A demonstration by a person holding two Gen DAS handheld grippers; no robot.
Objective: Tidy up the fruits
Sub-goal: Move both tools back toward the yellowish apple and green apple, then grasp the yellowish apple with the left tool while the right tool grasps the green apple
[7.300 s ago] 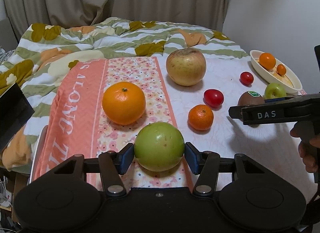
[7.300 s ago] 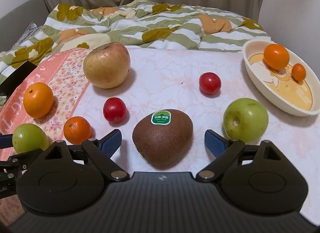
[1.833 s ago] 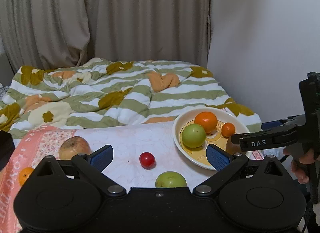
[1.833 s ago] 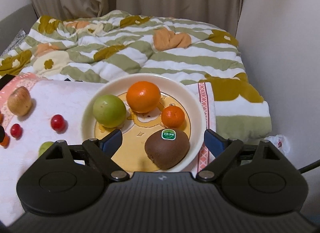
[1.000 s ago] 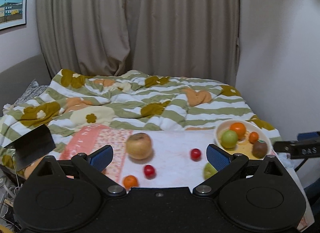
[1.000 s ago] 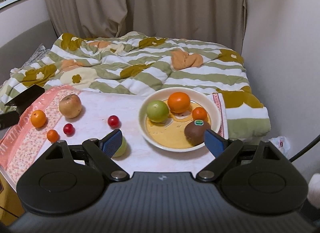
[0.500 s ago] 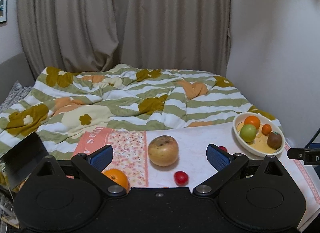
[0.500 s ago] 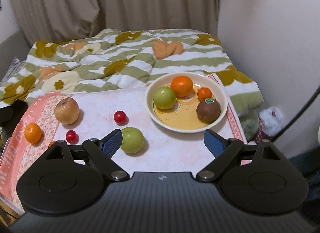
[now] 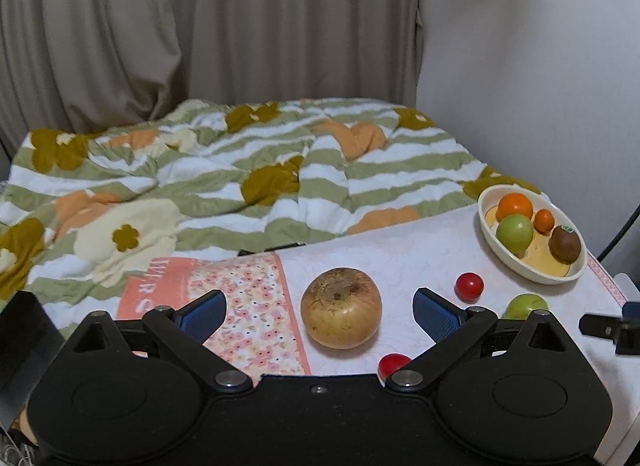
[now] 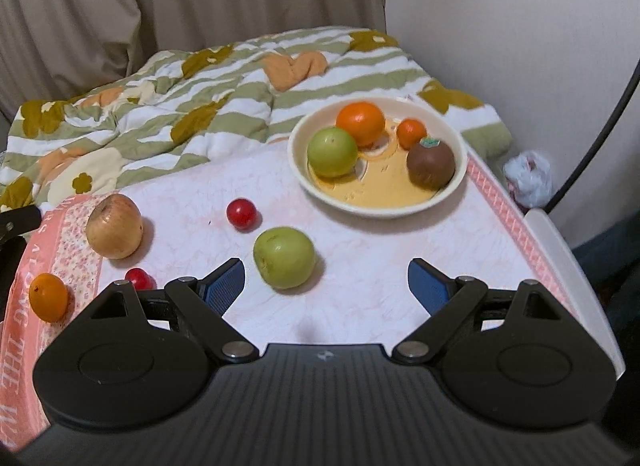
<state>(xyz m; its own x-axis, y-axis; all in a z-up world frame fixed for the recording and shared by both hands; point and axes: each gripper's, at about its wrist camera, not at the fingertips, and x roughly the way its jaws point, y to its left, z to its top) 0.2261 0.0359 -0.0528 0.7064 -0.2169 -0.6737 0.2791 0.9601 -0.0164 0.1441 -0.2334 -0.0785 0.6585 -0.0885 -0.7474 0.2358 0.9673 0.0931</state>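
Left gripper [image 9: 318, 312] moved nearer the apple [image 9: 341, 308], red tomato [image 9: 393, 364] half hidden, both grippers' fingers wide, empty.

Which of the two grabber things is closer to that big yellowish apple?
Left. The left gripper has the yellowish apple right between its open fingers; the right gripper faces a green apple, with the yellowish one off to its left.
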